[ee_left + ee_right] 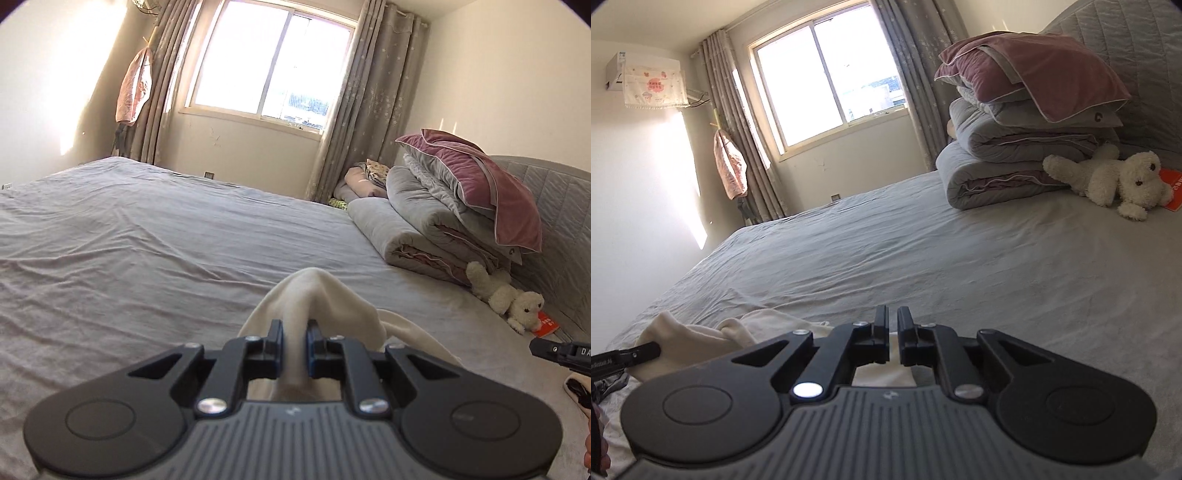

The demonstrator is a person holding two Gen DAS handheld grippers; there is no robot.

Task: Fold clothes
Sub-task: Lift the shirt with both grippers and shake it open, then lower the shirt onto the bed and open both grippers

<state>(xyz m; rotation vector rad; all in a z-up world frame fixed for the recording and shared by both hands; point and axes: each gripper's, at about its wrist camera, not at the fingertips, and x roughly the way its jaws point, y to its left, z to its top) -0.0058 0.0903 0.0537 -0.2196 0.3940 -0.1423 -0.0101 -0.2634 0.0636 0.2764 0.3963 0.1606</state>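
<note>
L gripper [295, 328] clamped tight on a bunched ridge of the cream garment [314, 291], cloth squeezed between both fingers and peaking up just past the tips. Over to the R gripper [893, 325]: fingers nearly together, thin gap showing, pale cloth visible under and behind them, but can't tell whether any of it is actually pinched between the tips. Garment sits at the near edge of the grey bed sheet [923, 251], rumpled and humped, not flat, no clean folded shape in sight. Folded quilts w/ a pink pillow on top [1030, 122] and a plush dog [1115, 181] are well apart at the headboard end, out of the way. My read: a two-point hold on the cloth, either lifting it to spread out or carrying an edge across for a fold; this one view fits both. Either way the L grip needs to stay firm, and the R side wants a confirmed bite on fabric before any pull, else the cloth slips & bunches more.
</note>
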